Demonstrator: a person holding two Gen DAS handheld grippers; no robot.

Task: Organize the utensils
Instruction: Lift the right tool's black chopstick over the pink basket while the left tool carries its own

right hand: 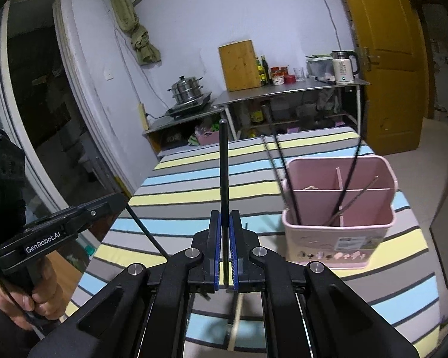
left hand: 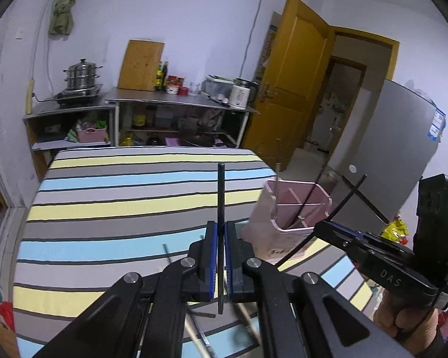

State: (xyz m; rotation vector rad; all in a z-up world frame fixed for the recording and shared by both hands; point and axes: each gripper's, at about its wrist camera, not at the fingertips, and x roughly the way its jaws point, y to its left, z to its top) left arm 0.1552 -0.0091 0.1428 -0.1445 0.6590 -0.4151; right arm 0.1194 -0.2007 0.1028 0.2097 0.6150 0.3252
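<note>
My left gripper [left hand: 221, 223] is shut on a black chopstick [left hand: 221, 191] that stands upright between its blue pads above the striped table [left hand: 119, 203]. To its right stands the pink divided utensil holder [left hand: 286, 223]. My right gripper [right hand: 224, 213] is shut on a second black chopstick [right hand: 223, 164], also upright. The pink holder [right hand: 337, 229] is just right of it and has several black and metal chopsticks leaning in its compartments. Loose chopsticks [left hand: 167, 253] lie on the cloth below, among them a wooden one [right hand: 236, 322].
The table's cloth [right hand: 194, 185] is striped blue, yellow and grey. Behind it stands a steel counter [left hand: 179, 100] with a steamer pot [left hand: 82, 74], a wooden board and a kettle. A yellow door [left hand: 295, 89] is open at the right, beside a grey fridge [left hand: 382, 155].
</note>
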